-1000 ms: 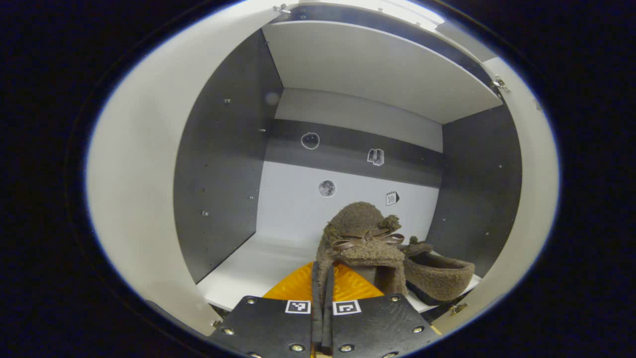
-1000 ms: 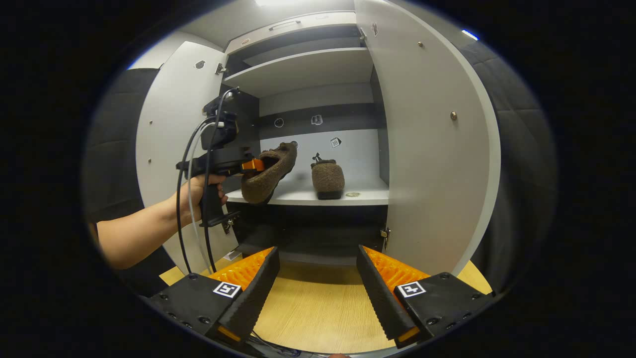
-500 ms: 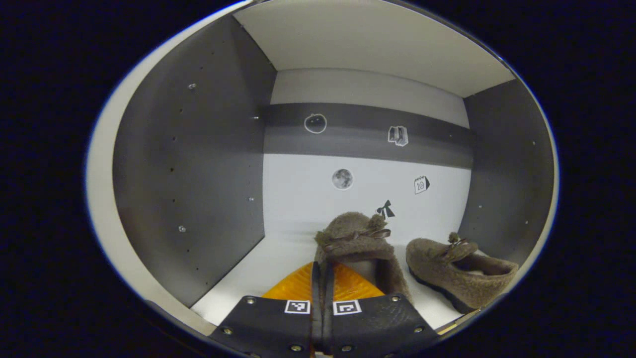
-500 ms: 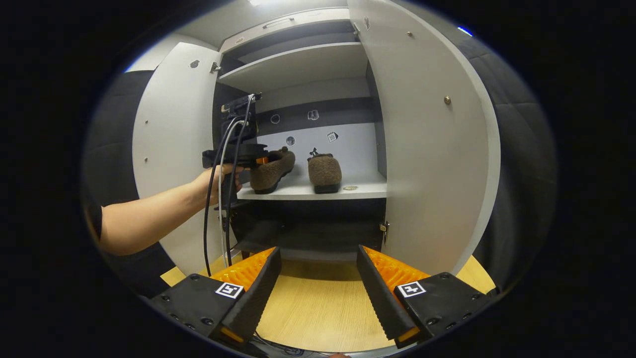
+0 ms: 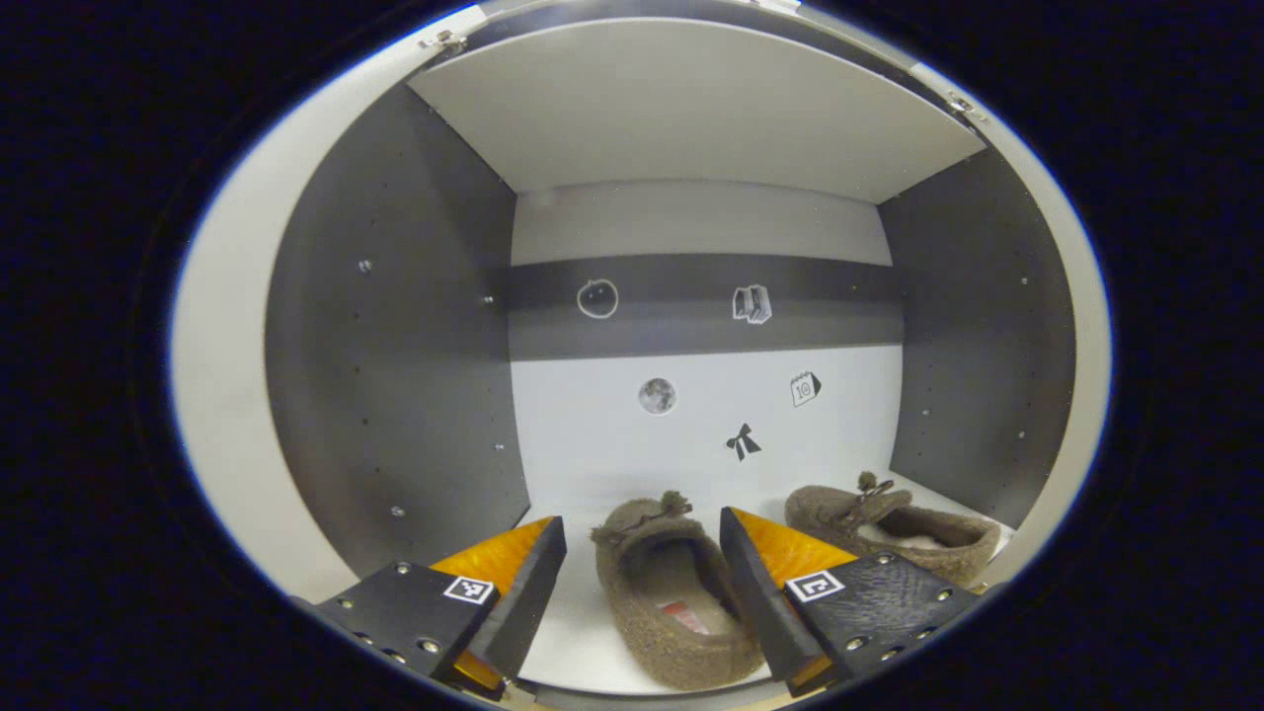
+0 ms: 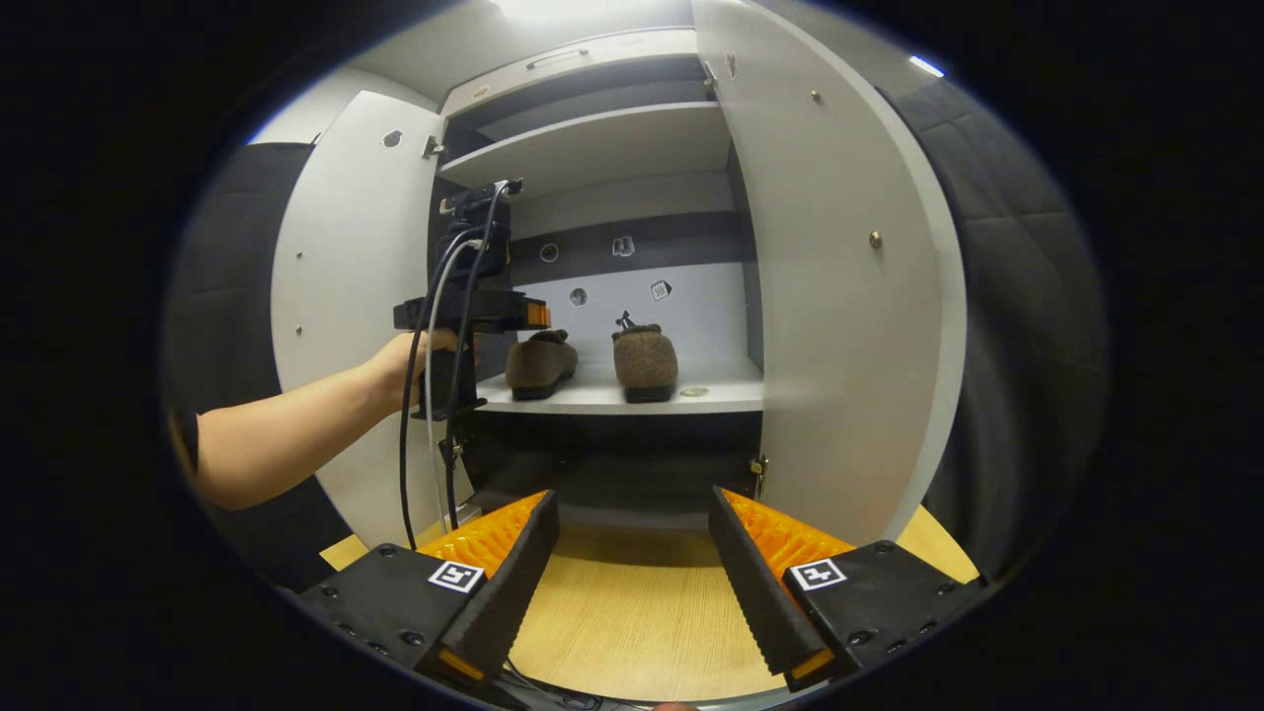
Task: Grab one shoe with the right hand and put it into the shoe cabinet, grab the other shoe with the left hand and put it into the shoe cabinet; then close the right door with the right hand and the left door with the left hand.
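Left shoe set down, claw to back out

Left gripper (image 5: 642,583) gapes around the left shoe (image 5: 671,602) on the shelf (image 6: 726,395), right shoe (image 5: 894,528) at 3 o'clock. Draw straight back, clear of the heel. Right gripper (image 6: 632,563), spread and empty, should take the right door (image 6: 839,296).

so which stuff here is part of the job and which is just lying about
Part of the job:
- fuzzy brown shoe on the left
- fuzzy brown shoe on the right
- white right cabinet door
- white left cabinet door
- left gripper
- right gripper

Just there:
- small round disc on the shelf
- light wooden floor
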Available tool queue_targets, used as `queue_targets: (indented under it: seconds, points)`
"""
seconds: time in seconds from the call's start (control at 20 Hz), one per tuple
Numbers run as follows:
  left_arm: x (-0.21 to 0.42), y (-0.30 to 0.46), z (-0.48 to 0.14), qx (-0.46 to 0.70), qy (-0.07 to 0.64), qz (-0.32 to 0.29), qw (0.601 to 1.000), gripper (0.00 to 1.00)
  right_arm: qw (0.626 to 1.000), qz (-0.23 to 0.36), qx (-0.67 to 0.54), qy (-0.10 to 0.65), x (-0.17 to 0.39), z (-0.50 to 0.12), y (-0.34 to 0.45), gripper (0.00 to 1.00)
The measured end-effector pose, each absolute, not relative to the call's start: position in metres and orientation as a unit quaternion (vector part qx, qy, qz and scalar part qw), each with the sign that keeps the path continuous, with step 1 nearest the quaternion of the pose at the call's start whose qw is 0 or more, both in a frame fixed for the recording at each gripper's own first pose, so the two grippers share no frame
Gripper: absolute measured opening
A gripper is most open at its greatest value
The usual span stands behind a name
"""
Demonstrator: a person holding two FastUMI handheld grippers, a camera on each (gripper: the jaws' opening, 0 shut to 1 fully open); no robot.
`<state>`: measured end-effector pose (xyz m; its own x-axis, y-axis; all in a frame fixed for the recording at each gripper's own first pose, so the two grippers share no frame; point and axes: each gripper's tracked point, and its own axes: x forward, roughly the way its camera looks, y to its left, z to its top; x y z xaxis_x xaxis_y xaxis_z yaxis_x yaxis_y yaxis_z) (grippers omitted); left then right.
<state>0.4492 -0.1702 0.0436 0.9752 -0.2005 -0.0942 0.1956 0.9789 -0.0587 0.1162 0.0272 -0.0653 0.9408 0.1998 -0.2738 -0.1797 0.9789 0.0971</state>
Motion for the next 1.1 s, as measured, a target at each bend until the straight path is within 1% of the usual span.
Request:
queue_targets:
  seconds: [0.15, 0.2, 0.65, 0.9, 0.95, 1.0, 1.1]
  points:
    - [0.406, -0.164, 0.063, -0.025, 0.023, -0.113, 0.993, 0.9, 0.987, 0.087, 0.034, 0.133, 0.11, -0.056, 0.021, 0.96]
    - [0.391, -0.163, 0.067, -0.026, 0.018, -0.118, 0.993, 0.97, 0.987, 0.084, 0.033, 0.13, 0.108, -0.053, 0.019, 0.96]
    - [0.267, -0.147, 0.071, -0.041, 0.004, -0.16, 0.986, 0.97, 0.993, 0.062, 0.017, 0.094, 0.091, -0.019, 0.005, 0.96]
    - [0.211, -0.132, 0.066, -0.038, 0.003, -0.174, 0.984, 0.97, 0.996, 0.056, 0.01, 0.074, 0.083, 0.003, 0.0, 0.96]
    - [0.202, -0.129, 0.066, -0.04, 0.004, -0.177, 0.983, 0.97, 0.996, 0.054, 0.008, 0.072, 0.082, 0.007, -0.001, 1.0]
    - [0.194, -0.124, 0.065, -0.043, 0.004, -0.177, 0.983, 0.97, 0.996, 0.051, 0.008, 0.072, 0.081, 0.009, -0.002, 0.96]
    - [0.177, -0.115, 0.068, -0.048, 0.003, -0.176, 0.983, 0.97, 0.996, 0.045, 0.013, 0.071, 0.078, 0.015, -0.008, 0.96]
